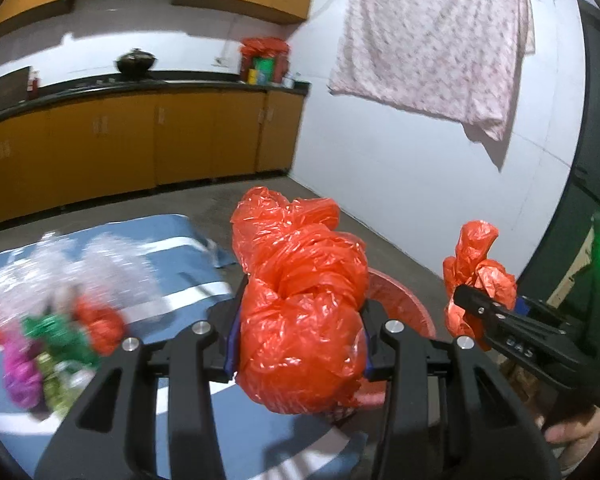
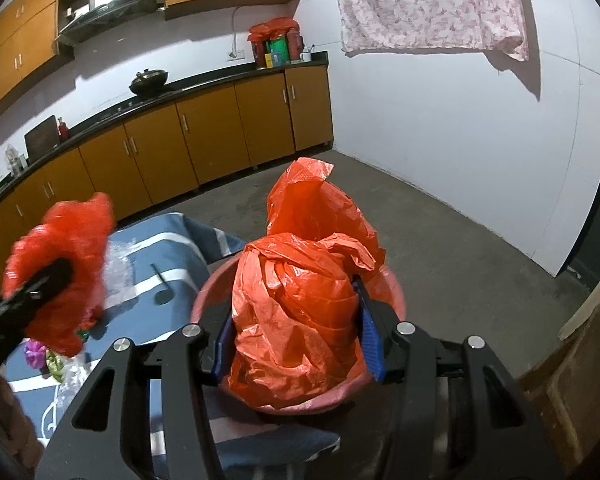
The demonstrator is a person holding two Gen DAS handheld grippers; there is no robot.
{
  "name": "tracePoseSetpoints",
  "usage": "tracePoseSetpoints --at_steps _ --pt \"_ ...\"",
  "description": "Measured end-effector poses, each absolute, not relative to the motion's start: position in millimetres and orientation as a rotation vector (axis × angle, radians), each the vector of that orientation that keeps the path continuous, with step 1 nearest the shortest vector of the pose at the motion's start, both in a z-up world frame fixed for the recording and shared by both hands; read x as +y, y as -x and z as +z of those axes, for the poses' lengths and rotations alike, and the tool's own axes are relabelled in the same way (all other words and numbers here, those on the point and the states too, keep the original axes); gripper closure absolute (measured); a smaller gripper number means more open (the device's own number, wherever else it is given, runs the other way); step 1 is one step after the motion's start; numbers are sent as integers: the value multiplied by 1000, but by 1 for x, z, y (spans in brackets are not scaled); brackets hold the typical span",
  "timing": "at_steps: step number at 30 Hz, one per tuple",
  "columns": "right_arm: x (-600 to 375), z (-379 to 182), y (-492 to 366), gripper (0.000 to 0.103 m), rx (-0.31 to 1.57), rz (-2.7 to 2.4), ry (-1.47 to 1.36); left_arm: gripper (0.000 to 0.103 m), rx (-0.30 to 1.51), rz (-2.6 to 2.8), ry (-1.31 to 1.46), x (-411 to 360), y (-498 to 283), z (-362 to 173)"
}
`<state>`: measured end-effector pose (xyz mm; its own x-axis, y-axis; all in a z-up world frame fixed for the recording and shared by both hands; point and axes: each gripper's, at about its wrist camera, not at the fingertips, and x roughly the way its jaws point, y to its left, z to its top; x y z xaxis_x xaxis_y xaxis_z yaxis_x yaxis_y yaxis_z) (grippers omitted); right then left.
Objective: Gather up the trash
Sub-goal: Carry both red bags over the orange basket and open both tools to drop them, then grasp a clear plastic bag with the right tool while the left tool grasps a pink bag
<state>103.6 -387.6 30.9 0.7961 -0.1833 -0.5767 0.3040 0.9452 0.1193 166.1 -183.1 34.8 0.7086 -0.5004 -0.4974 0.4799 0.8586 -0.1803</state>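
Both grippers hold bunched parts of a red plastic bag. My left gripper (image 1: 300,344) is shut on a crumpled wad of the red bag (image 1: 300,300), held above the blue cloth. My right gripper (image 2: 296,332) is shut on another wad of the red bag (image 2: 300,304), over a pink round bin (image 2: 391,292). In the left wrist view the right gripper (image 1: 471,312) shows at the right with red plastic (image 1: 479,264) in it. In the right wrist view the left gripper (image 2: 48,280) shows at the left, wrapped in red plastic. The pink bin (image 1: 403,304) is mostly hidden behind the bag.
A blue cloth with white stripes (image 1: 172,256) lies on the floor, with clear plastic and colourful wrappers (image 1: 40,360) on it. Orange cabinets (image 2: 204,132) line the far wall. A floral sheet (image 2: 431,4) hangs on the white wall. A cardboard box (image 2: 579,364) stands at the right.
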Motion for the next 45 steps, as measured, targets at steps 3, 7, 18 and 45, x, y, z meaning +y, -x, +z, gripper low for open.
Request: tracePoseSetpoints --at_steps 3,7,18,45 --pt "-405 22 -113 52 603 -250 -219 60 592 -564 -9 -214 -187 18" --pt "-419 10 -126 51 601 -233 -229 60 633 -593 -62 -247 -210 -8" --pt "-438 -3 -139 51 578 -223 -295 60 712 -661 -77 -280 -237 -53" --pt "-399 14 -101 2 450 -350 -121 7 609 -261 -71 -138 -190 -23"
